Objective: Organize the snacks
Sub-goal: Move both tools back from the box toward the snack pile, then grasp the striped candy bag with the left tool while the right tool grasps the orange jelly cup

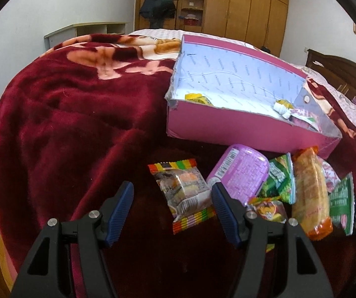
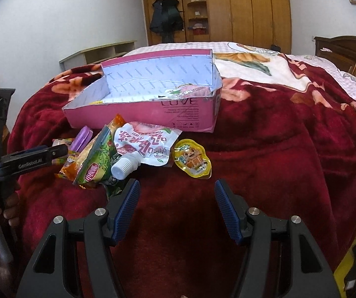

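A pink cardboard box (image 1: 240, 126) with a pale lining lies on the red blanket and holds a few snacks; it also shows in the right wrist view (image 2: 153, 116). In front of it lies a pile of snacks. My left gripper (image 1: 171, 200) is open, its jaws on either side of a clear candy bag with striped ends (image 1: 186, 193). Beside it lie a purple tin (image 1: 240, 173), green packets (image 1: 279, 181) and an orange bread pack (image 1: 310, 193). My right gripper (image 2: 176, 198) is open and empty, just short of a white spouted pouch (image 2: 145, 146) and a yellow jelly cup (image 2: 192, 161).
The red floral blanket (image 1: 66, 114) covers the bed. The left gripper's body (image 2: 29, 161) shows at the left of the right wrist view, in a hand. A wooden wardrobe (image 2: 240, 7) and a low shelf (image 2: 98, 52) stand behind the bed. A dark headboard (image 2: 346, 49) stands right.
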Available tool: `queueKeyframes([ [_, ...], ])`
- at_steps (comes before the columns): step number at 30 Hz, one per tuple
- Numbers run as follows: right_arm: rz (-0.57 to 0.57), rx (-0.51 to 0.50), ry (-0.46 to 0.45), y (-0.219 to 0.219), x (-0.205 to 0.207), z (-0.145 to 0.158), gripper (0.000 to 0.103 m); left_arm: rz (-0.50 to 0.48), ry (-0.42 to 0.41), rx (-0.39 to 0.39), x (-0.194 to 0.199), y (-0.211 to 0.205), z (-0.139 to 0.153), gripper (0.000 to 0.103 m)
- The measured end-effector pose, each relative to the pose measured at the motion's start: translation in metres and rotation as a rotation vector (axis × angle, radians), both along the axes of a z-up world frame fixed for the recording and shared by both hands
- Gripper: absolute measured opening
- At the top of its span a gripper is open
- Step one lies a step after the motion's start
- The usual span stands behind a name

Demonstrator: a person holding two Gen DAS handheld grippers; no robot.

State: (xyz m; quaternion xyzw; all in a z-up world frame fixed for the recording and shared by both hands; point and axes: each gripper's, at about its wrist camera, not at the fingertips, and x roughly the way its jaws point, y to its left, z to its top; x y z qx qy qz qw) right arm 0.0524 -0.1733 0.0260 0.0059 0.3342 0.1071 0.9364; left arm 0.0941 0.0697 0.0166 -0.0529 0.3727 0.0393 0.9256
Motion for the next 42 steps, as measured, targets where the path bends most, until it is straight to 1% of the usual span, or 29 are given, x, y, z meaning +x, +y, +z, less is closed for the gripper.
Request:
queueKeyframes([
  [7,0.001,0.035,0.029,-0.003,0.006,-0.007,0.064,-0.002,-0.006,0.013,0.005,-0.003,-0.003,0.069],
  [11,0.003,0.052,0.035,-0.004,0.006,-0.011,0.064,0.002,-0.004,-0.006,0.010,0.000,-0.004,0.069],
  [13,0.003,0.059,0.038,-0.005,0.007,-0.013,0.064,0.002,-0.005,-0.021,0.011,0.002,-0.004,0.066],
  [16,0.004,0.067,0.036,-0.006,0.007,-0.014,0.064,-0.018,-0.011,-0.025,0.010,-0.001,-0.004,0.054],
  [17,0.004,0.070,0.035,-0.006,0.007,-0.013,0.064,-0.033,-0.015,-0.023,0.009,-0.003,-0.003,0.046],
  [18,0.005,0.072,0.035,-0.007,0.006,-0.013,0.064,-0.041,-0.018,-0.020,0.009,-0.005,-0.003,0.044],
  [20,0.004,0.077,0.039,-0.008,0.007,-0.013,0.064,-0.044,-0.025,-0.012,0.007,-0.007,-0.001,0.044],
  [25,0.001,0.080,0.034,-0.009,0.007,-0.012,0.064,-0.052,-0.036,-0.049,-0.002,-0.004,0.001,0.043],
  [29,-0.005,0.078,0.030,-0.009,0.006,-0.009,0.064,-0.058,-0.051,-0.049,-0.012,-0.003,0.002,0.043],
  [33,-0.039,0.070,0.030,-0.011,0.009,-0.007,0.064,-0.051,-0.046,-0.072,-0.012,0.002,-0.002,0.043],
  [36,-0.044,0.050,0.034,-0.010,0.015,-0.006,0.064,-0.051,-0.046,-0.080,-0.013,0.002,-0.003,0.043],
  [40,-0.049,0.008,0.075,-0.007,0.033,-0.009,0.064,-0.048,-0.043,-0.085,-0.011,0.004,-0.005,0.043],
  [42,-0.040,-0.005,0.080,-0.005,0.040,-0.009,0.064,-0.047,-0.045,-0.095,-0.011,0.007,-0.005,0.043],
])
